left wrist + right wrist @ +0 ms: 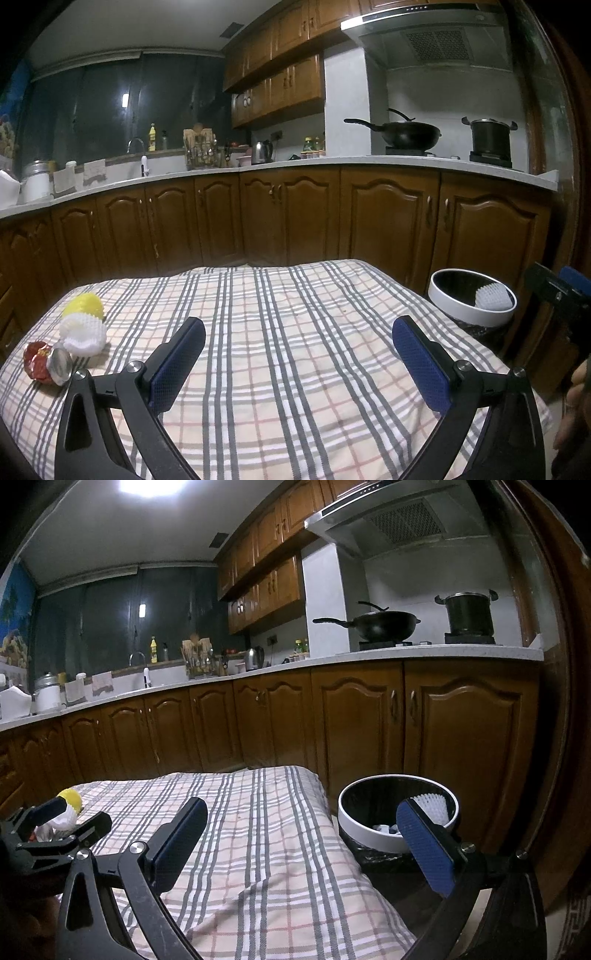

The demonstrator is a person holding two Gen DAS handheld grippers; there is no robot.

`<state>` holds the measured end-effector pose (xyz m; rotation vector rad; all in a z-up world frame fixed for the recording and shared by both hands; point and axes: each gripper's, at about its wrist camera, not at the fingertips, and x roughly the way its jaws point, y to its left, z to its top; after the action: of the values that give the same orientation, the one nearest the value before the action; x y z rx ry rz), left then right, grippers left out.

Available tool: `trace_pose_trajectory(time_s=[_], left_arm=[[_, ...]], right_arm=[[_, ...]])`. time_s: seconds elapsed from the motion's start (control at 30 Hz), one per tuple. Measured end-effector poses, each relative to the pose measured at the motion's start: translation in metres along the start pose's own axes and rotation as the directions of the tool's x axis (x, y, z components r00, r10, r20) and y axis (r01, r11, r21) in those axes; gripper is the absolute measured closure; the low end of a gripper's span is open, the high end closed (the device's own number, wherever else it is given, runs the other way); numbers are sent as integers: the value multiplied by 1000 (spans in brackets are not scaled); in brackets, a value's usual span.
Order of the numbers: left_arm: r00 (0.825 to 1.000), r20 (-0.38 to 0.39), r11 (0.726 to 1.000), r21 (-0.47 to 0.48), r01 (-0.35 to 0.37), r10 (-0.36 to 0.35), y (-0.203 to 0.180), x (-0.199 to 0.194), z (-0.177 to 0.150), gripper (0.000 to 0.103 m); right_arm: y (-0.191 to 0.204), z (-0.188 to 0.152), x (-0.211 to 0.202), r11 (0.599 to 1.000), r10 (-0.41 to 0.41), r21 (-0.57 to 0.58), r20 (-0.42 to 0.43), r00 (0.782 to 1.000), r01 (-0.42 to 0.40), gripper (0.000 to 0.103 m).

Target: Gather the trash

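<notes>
On the plaid-covered table (280, 332), at the left, lie a crushed red can (46, 363), a white foam net (83, 335) and a yellow foam net (83, 305). My left gripper (299, 354) hovers open over the cloth, to the right of them, nothing between its fingers. A round white-rimmed bin (472, 301) stands off the table's right edge with a white foam net (491, 296) in it. My right gripper (301, 836) is open and empty, straddling the table's right edge (332, 834) and the bin (397, 812). The left gripper (55, 823) shows at the far left, partly hiding the yellow net (72, 799).
Brown cabinet doors (295, 218) run behind the table under a pale counter (332, 164). A wok (406, 133) and a pot (489, 136) sit on the stove at the right. A sink tap (136, 146), a kettle (261, 152) and a utensil rack stand further left.
</notes>
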<state>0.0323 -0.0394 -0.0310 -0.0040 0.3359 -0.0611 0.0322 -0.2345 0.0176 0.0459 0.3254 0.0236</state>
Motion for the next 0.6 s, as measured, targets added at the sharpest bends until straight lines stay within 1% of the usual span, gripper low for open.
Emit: trace_pose_trajectory(time_s=[0.6], left_arm=[[1000,1,1000,6,5,-5,0,1,0,1]], right_arm=[[-2,2,0,1000,4,1,3,1000,-4,0]])
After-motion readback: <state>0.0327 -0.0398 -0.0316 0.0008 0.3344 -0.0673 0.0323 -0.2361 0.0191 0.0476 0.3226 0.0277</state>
